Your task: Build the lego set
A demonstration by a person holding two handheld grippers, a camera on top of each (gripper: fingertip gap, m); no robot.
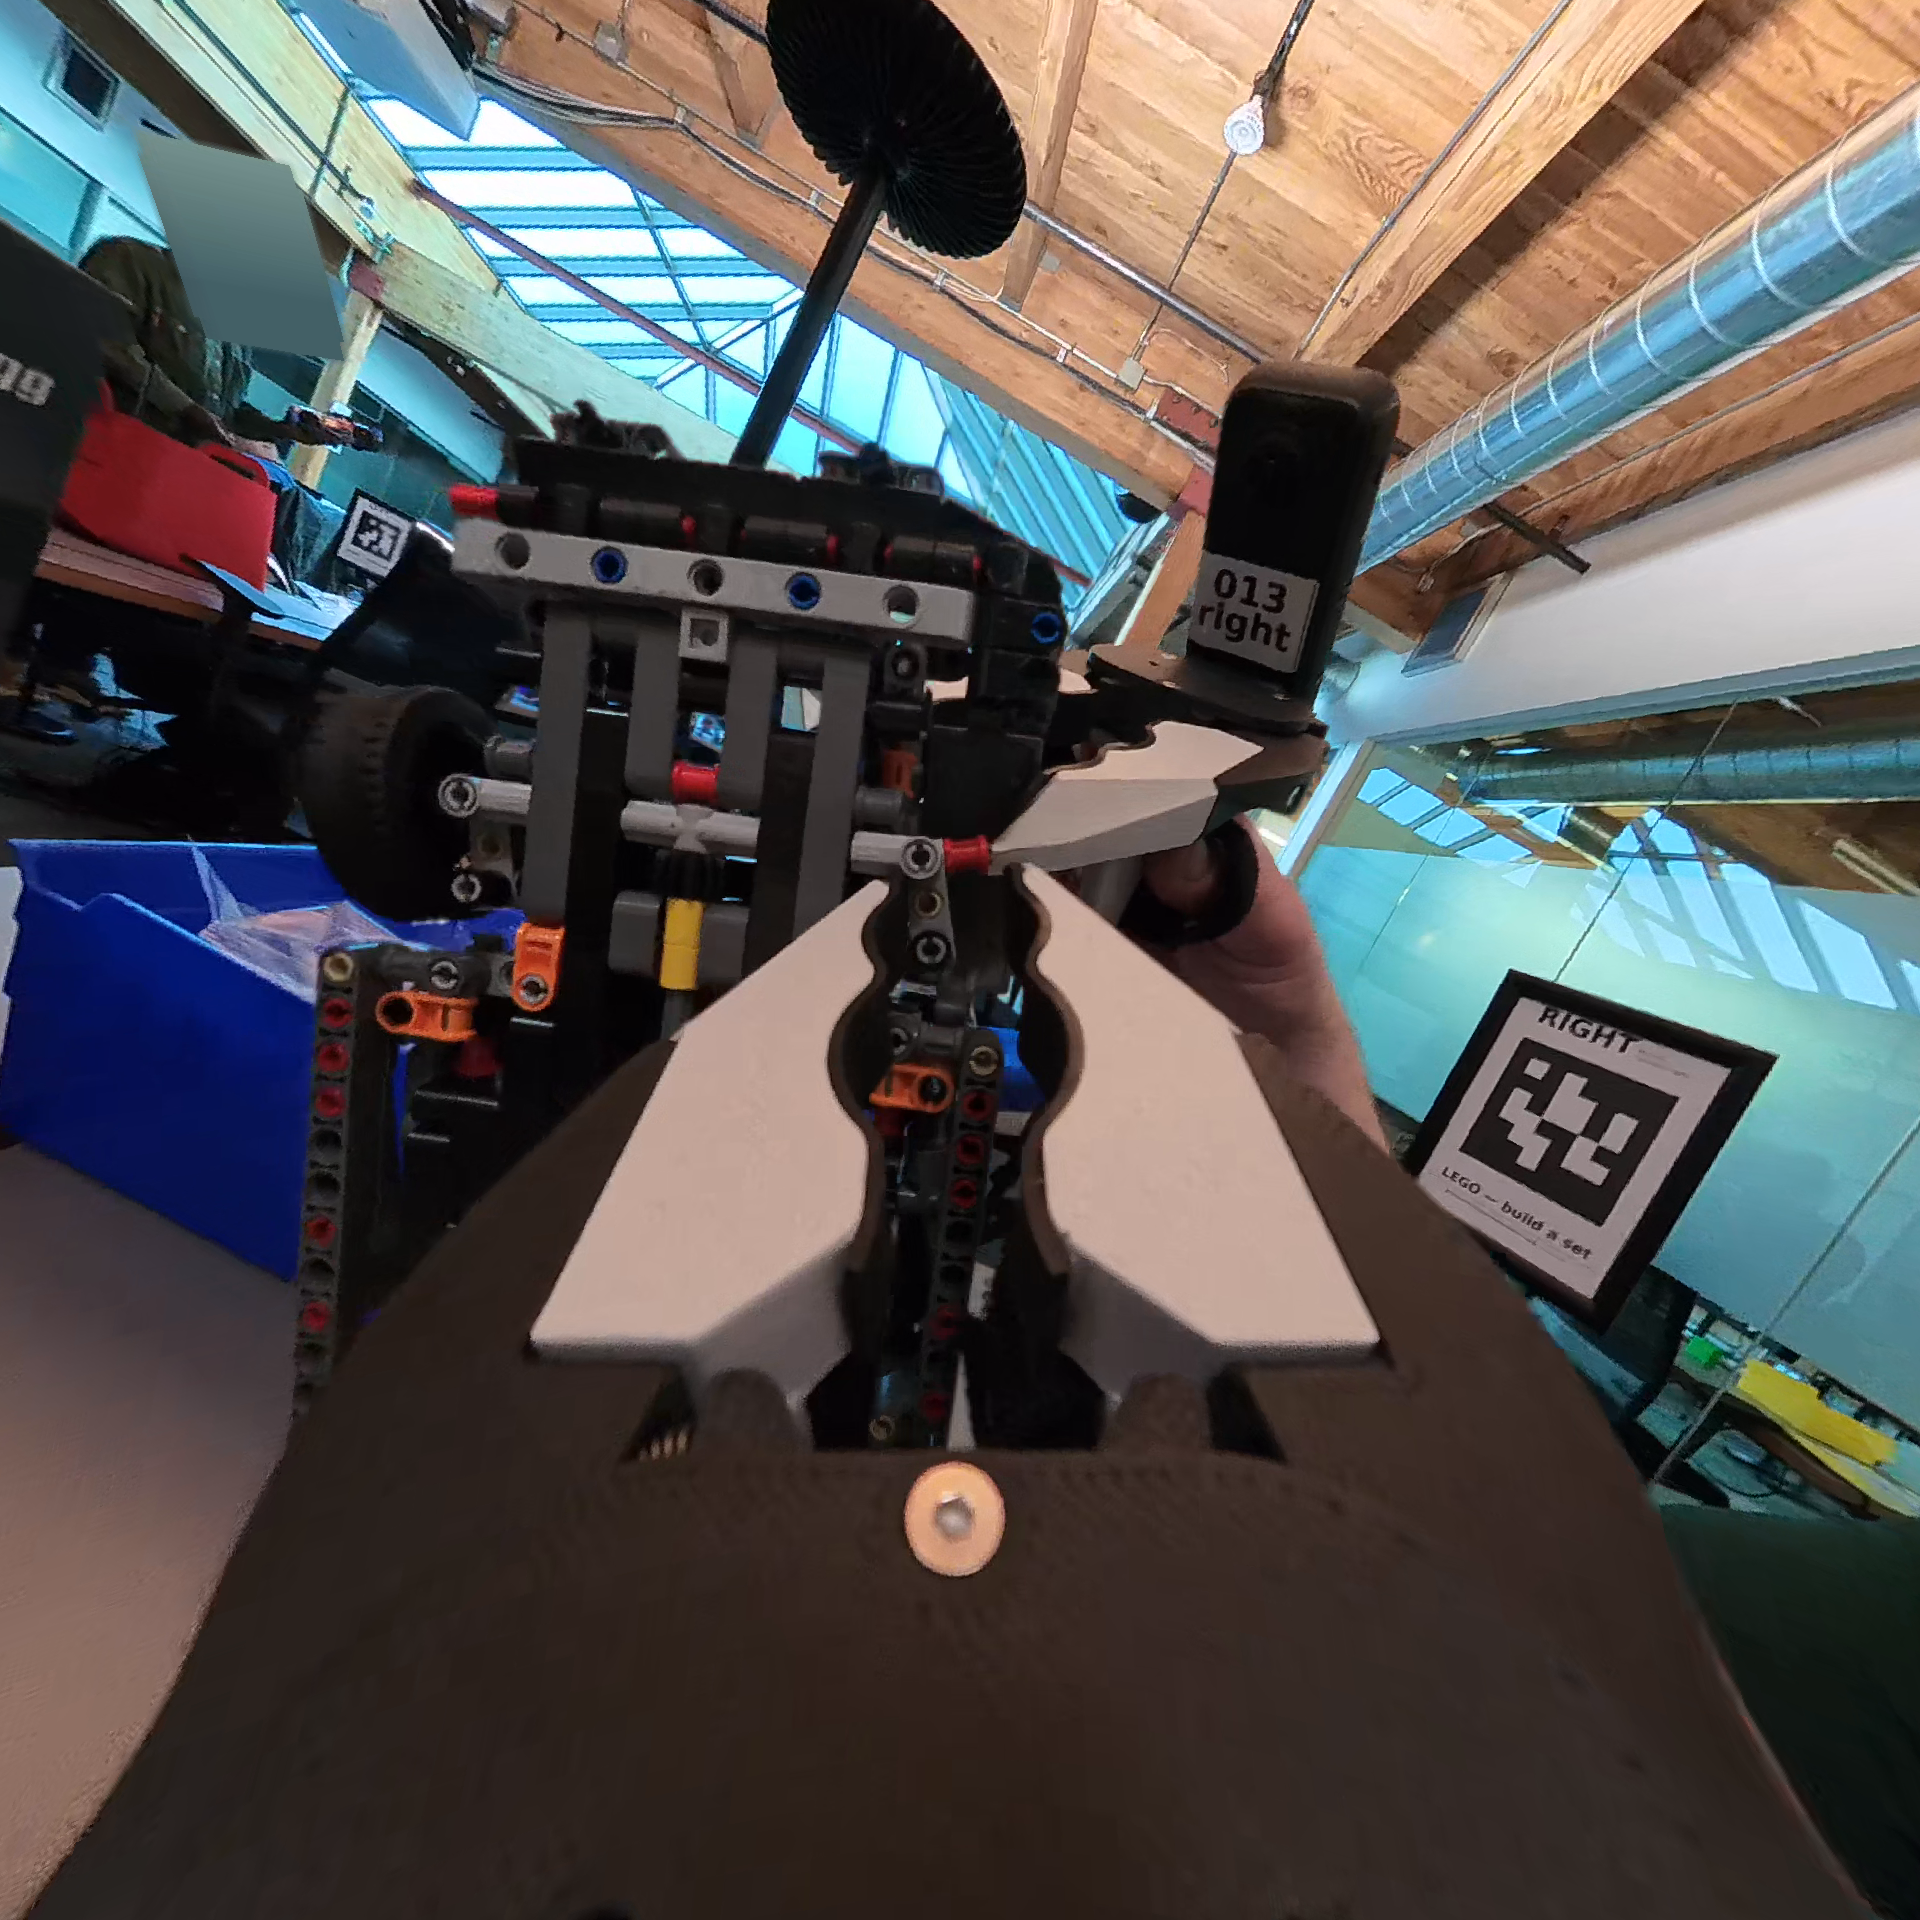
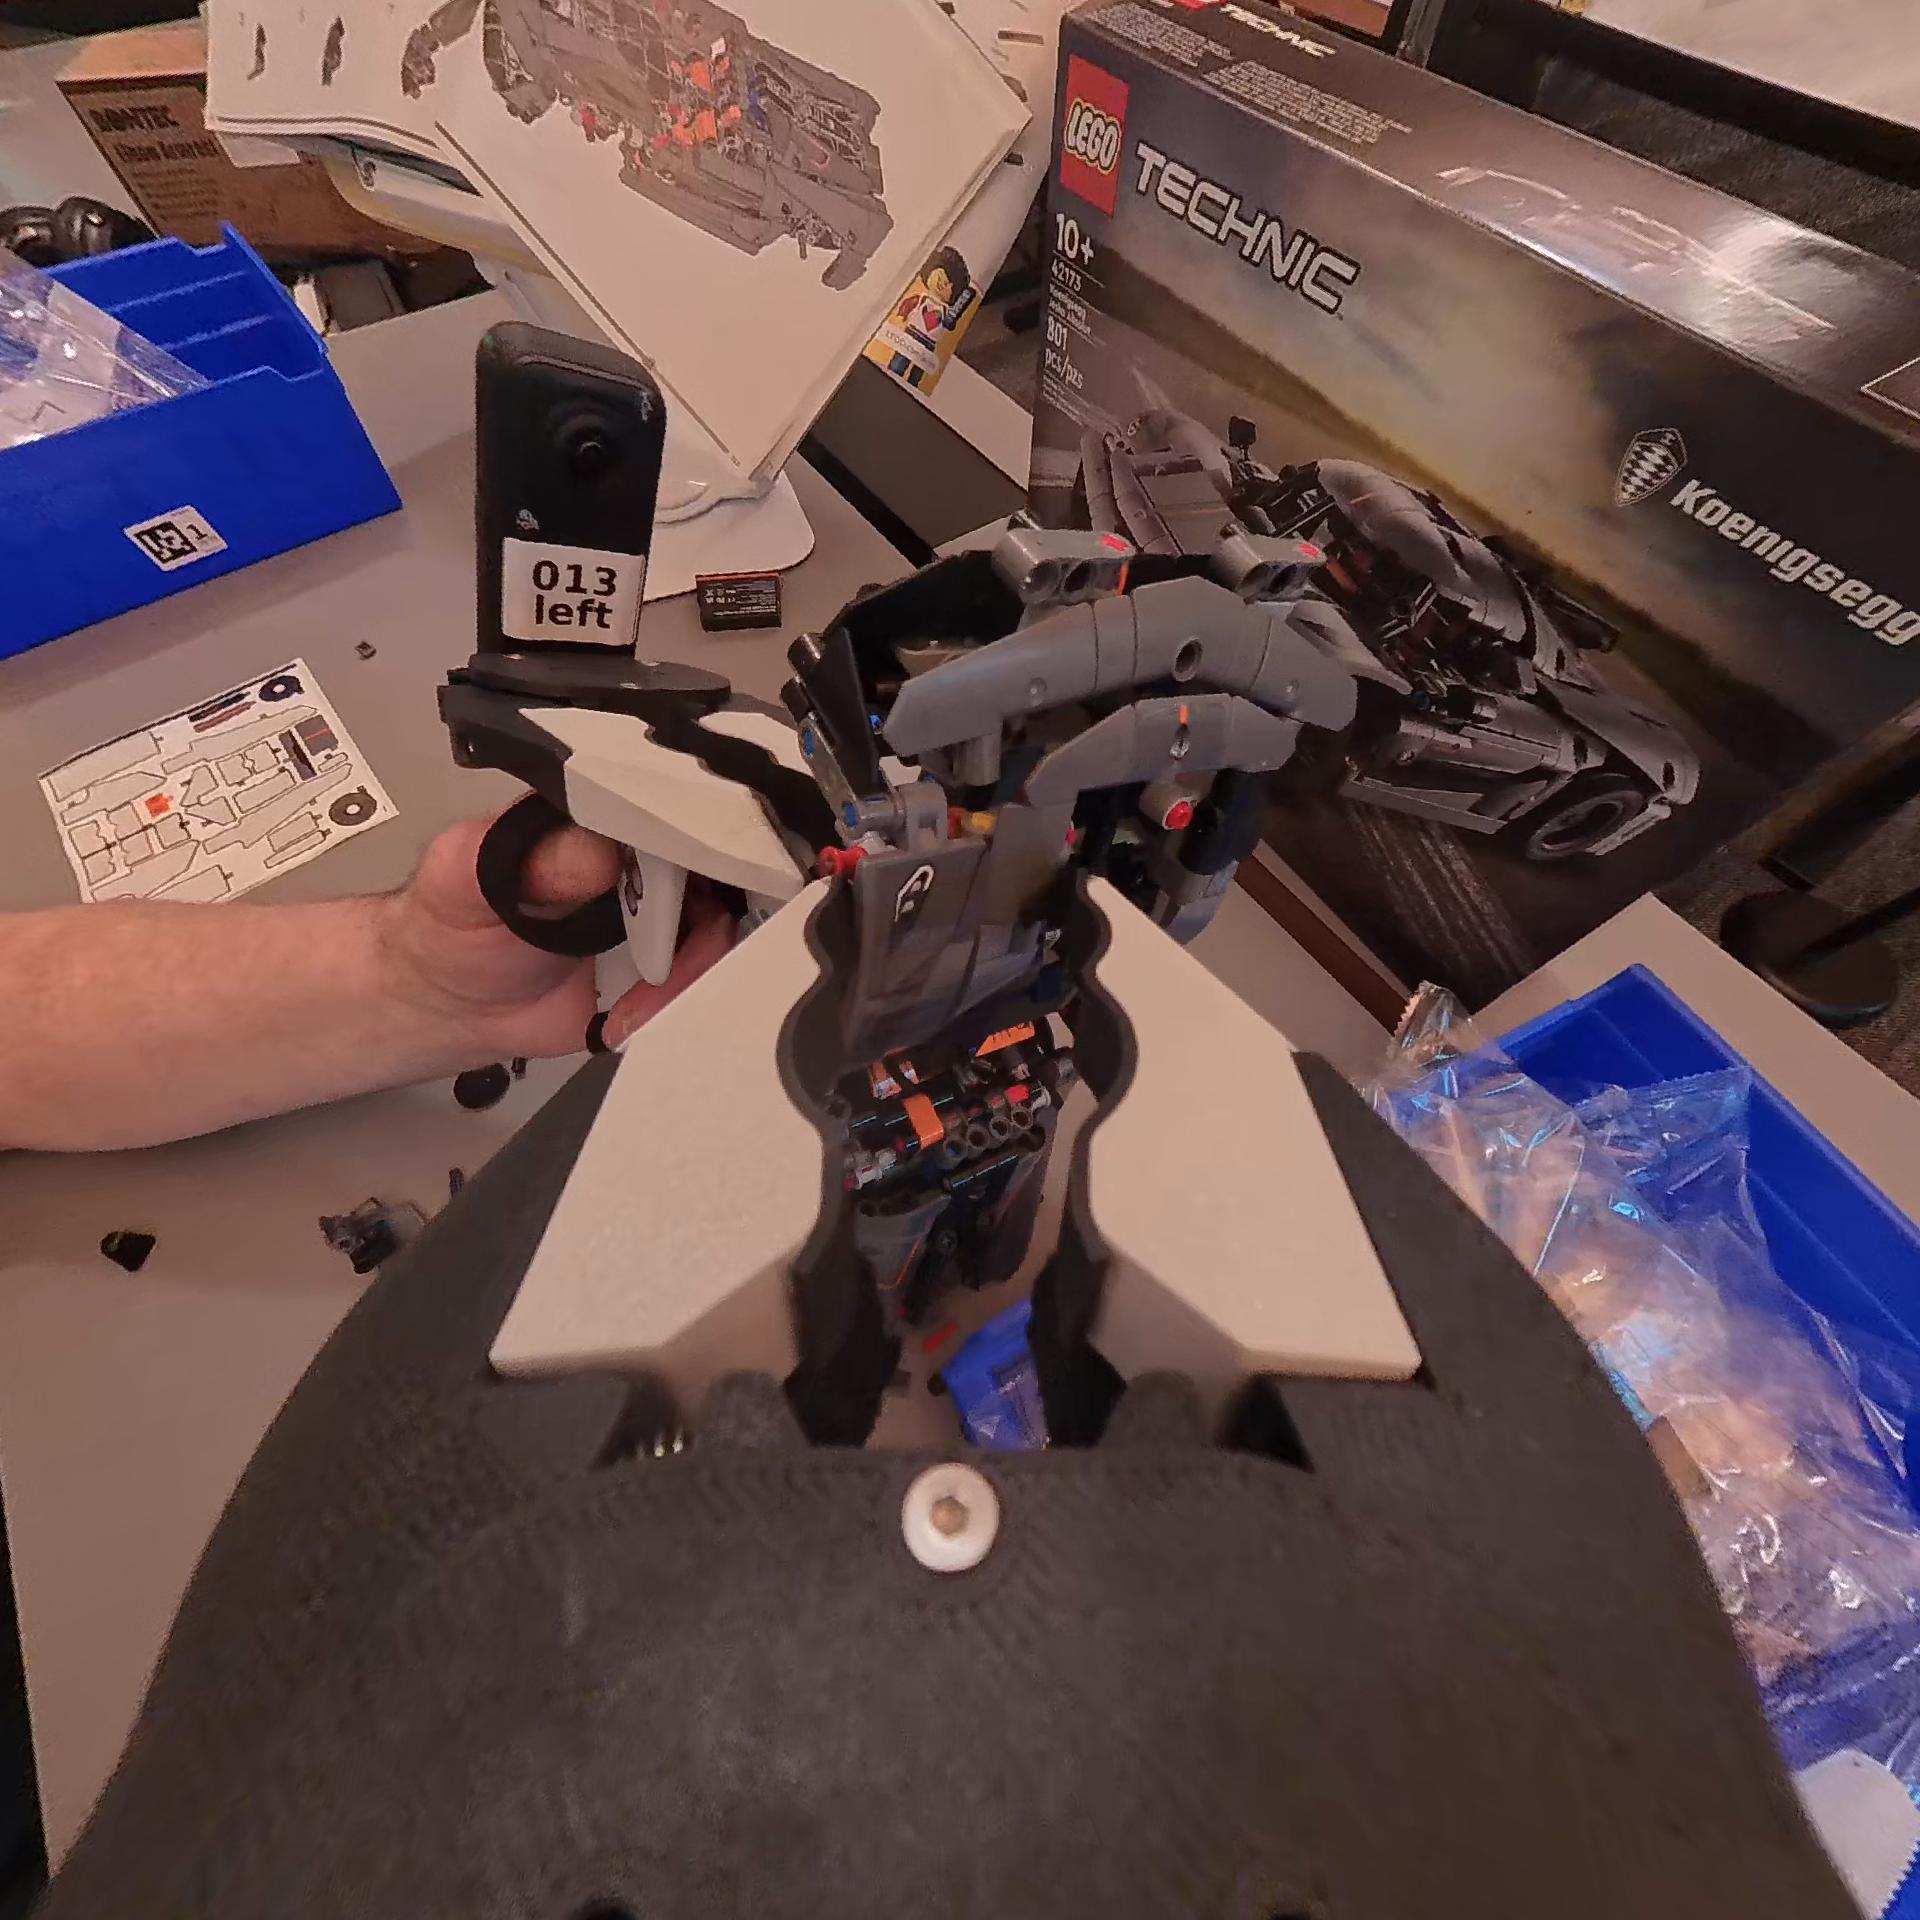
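Grey-and-black lego car model (image 2: 1039, 790) held off the tabletop (image 2: 156, 1351) at frame centre, both tongs clamped on it: right tongs (image 2: 951, 904) low centre, left tongs (image 2: 800, 821) from the left. Beyond, upper right: set box (image 2: 1558, 364); upper left: blue bin (image 2: 208, 457).

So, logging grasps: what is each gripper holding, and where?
Both hold the lego car model: the left gripper by its grey underside linkage, the right gripper by a dark grey body panel.
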